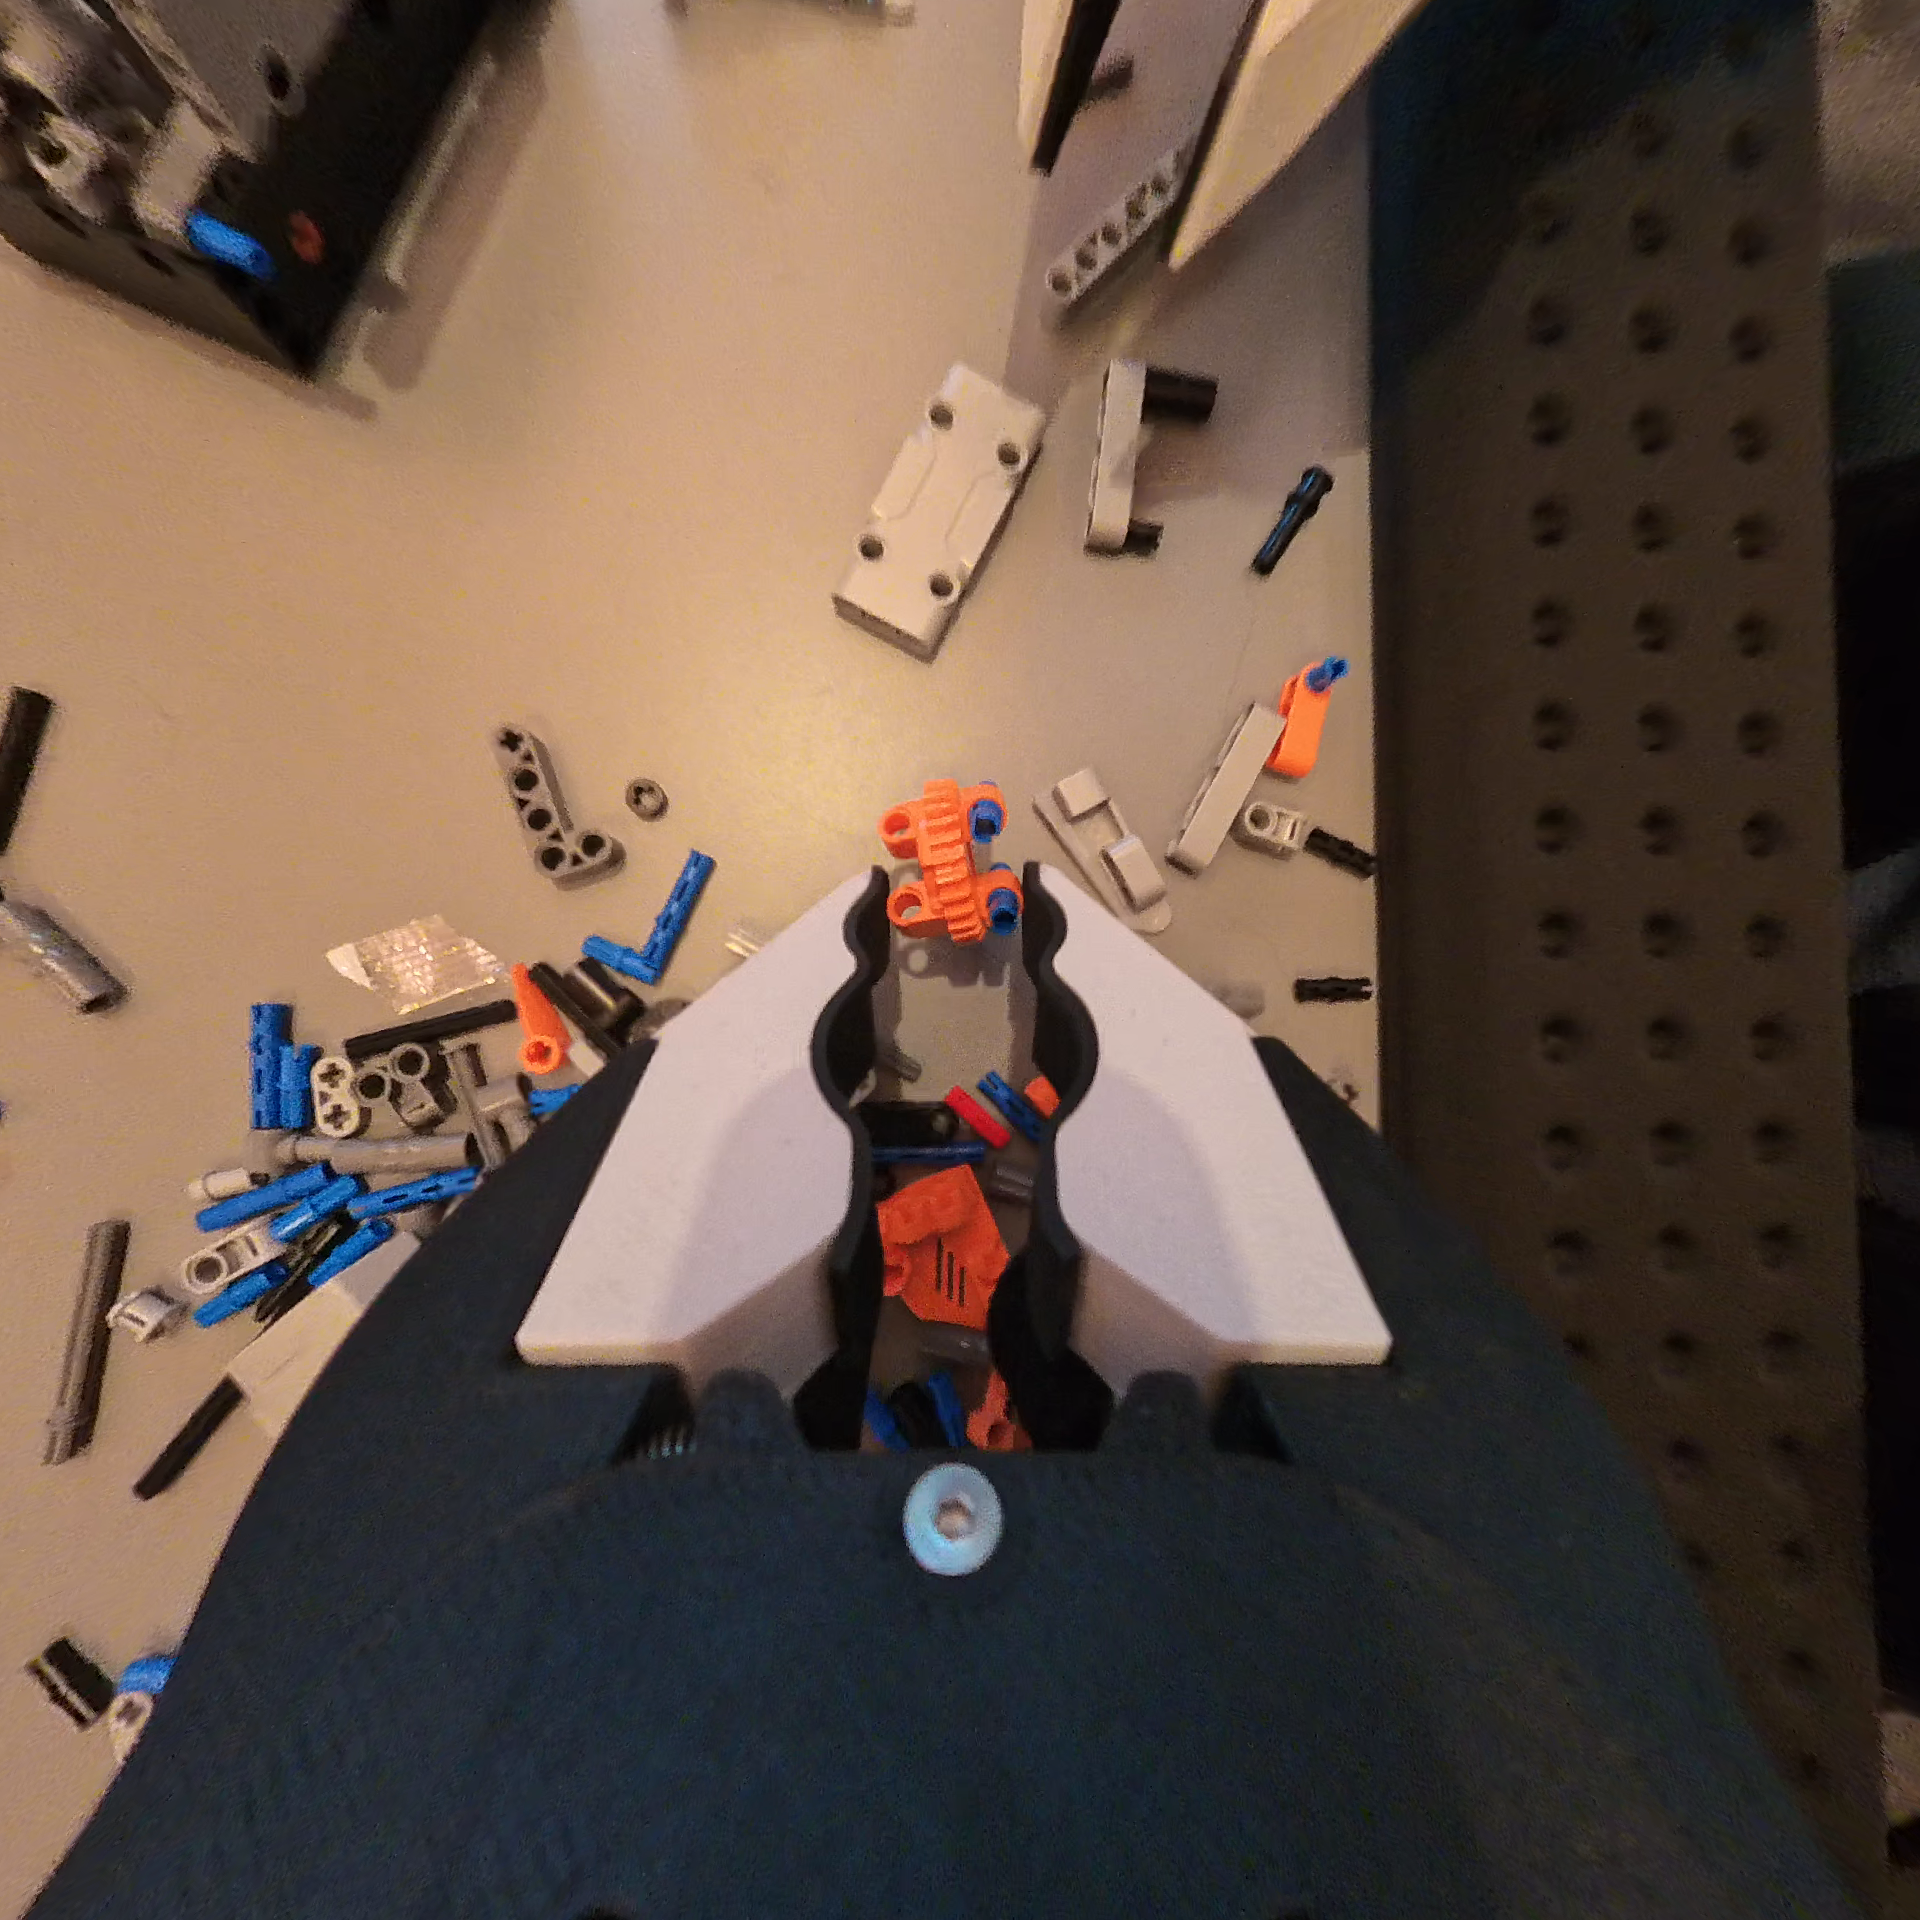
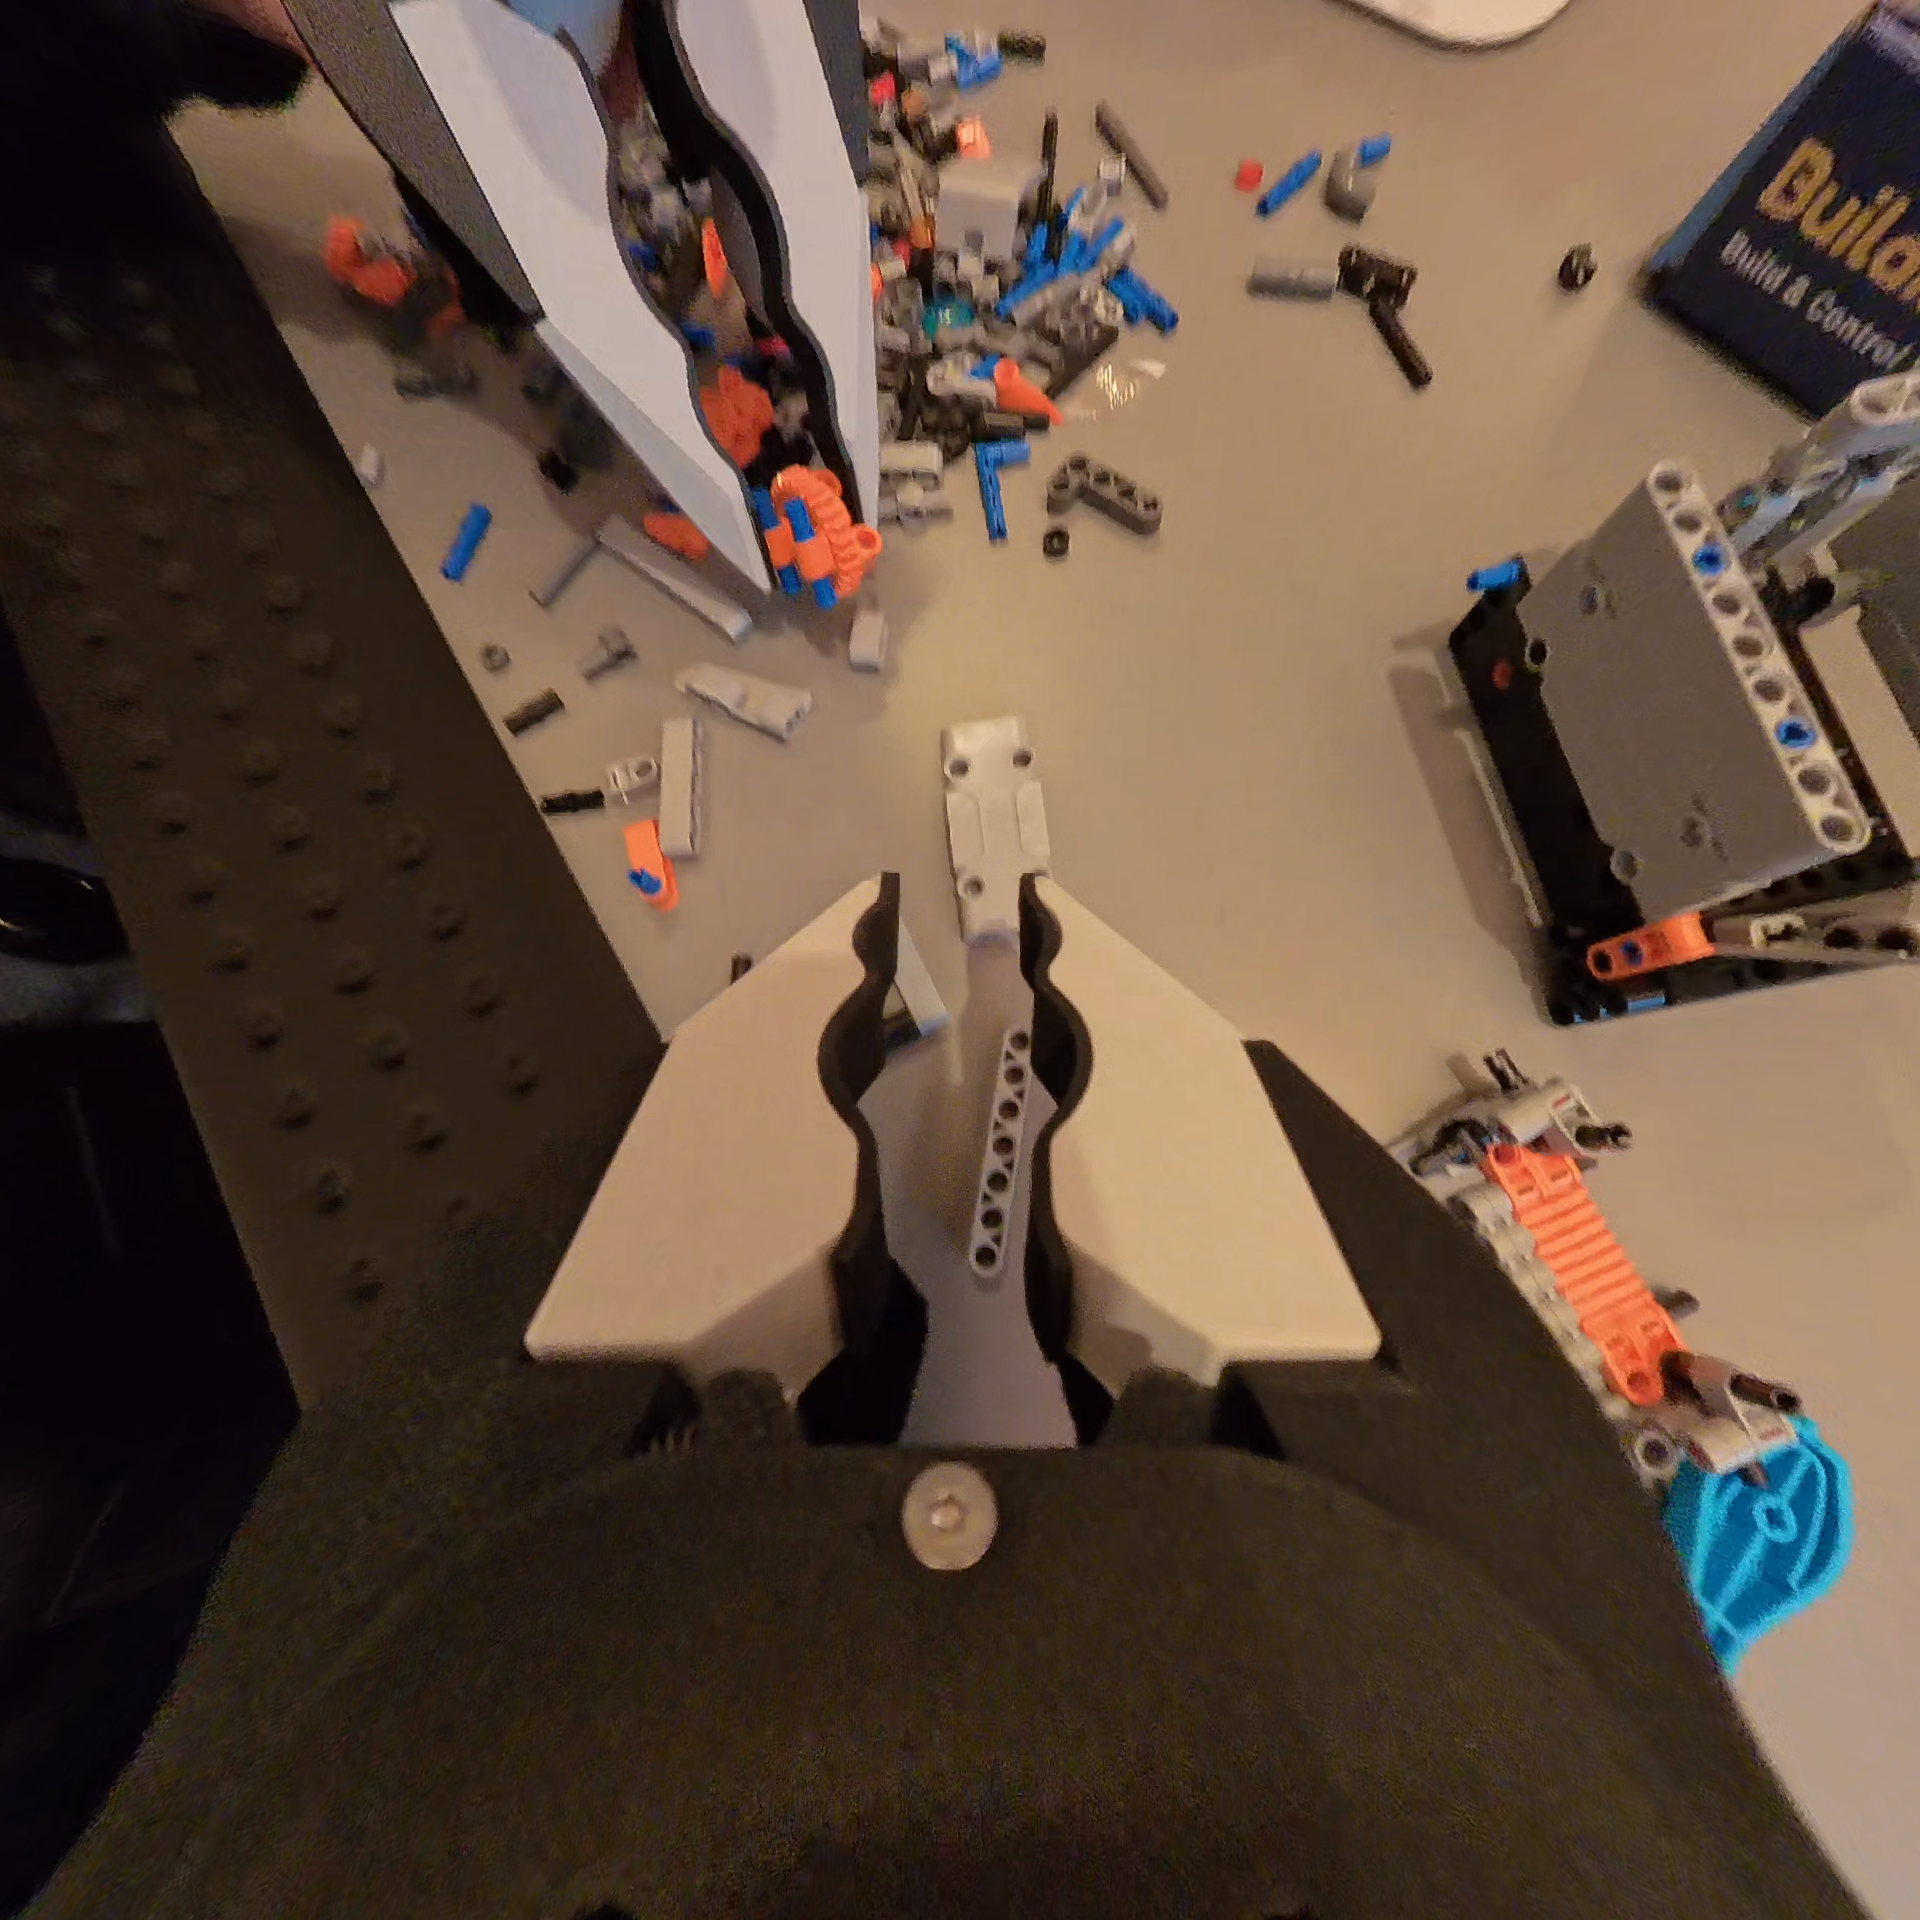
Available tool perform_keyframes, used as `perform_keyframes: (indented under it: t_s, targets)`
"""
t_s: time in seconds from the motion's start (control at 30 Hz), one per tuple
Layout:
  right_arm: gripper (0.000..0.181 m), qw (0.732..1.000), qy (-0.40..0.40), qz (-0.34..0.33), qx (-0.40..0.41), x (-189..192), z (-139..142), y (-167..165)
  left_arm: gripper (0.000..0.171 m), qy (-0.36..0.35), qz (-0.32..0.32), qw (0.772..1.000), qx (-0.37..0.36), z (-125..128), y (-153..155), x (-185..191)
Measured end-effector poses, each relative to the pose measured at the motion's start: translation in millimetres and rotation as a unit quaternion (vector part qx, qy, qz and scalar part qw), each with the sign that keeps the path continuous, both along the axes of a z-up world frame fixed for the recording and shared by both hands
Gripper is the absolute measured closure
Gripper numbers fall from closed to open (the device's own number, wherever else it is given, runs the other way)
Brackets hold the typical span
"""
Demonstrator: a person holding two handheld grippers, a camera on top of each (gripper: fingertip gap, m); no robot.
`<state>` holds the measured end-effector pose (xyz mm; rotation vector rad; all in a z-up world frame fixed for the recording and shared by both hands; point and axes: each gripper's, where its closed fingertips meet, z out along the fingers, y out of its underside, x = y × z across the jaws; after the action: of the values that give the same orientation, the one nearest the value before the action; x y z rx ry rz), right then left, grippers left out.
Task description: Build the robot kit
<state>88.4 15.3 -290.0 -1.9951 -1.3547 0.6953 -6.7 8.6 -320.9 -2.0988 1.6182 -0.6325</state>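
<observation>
My left gripper (image 1: 954,883) is shut on a small orange toothed piece with blue pins (image 1: 948,862), held at the fingertips just above the table. The right wrist view shows the same gripper (image 2: 816,551) and piece (image 2: 826,525) at the upper left. My right gripper (image 2: 956,883) is open and empty. It hovers over the near end of a light grey plate with holes (image 2: 992,831), and a grey holed beam (image 2: 1000,1153) lies between its fingers. In the left wrist view, the plate (image 1: 940,509) lies ahead and the right gripper's fingers (image 1: 1278,104) stand at the top.
A pile of loose blue, black, grey and orange parts (image 1: 343,1122) (image 2: 987,281) lies on the table. A dark studded board (image 1: 1621,831) (image 2: 260,831) runs along one side. A black and grey built block (image 2: 1683,748), an orange-treaded assembly (image 2: 1579,1268) and a blue box (image 2: 1808,239) stand on the right. About 11 cm separates my left fingertips from my right.
</observation>
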Motion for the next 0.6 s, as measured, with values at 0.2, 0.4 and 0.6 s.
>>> perform_keyframes:
  t_s: [0.2, 0.4, 0.6]
  targets:
    - [0.149, 0.988, 0.148, -0.004, -0.031, -30, 39, 2, 0.149, -0.164, 0.000, 0.986, 0.005, 59, -1, 21]
    - [0.144, 0.965, 0.259, 0.008, -0.037, -49, 75, 2, 0.149, -0.316, -0.013, 0.948, -0.031, 109, -8, 30]
    - [0.148, 0.939, 0.337, 0.021, -0.064, -60, 97, 0, 0.149, -0.385, -0.032, 0.921, -0.057, 130, -16, 33]
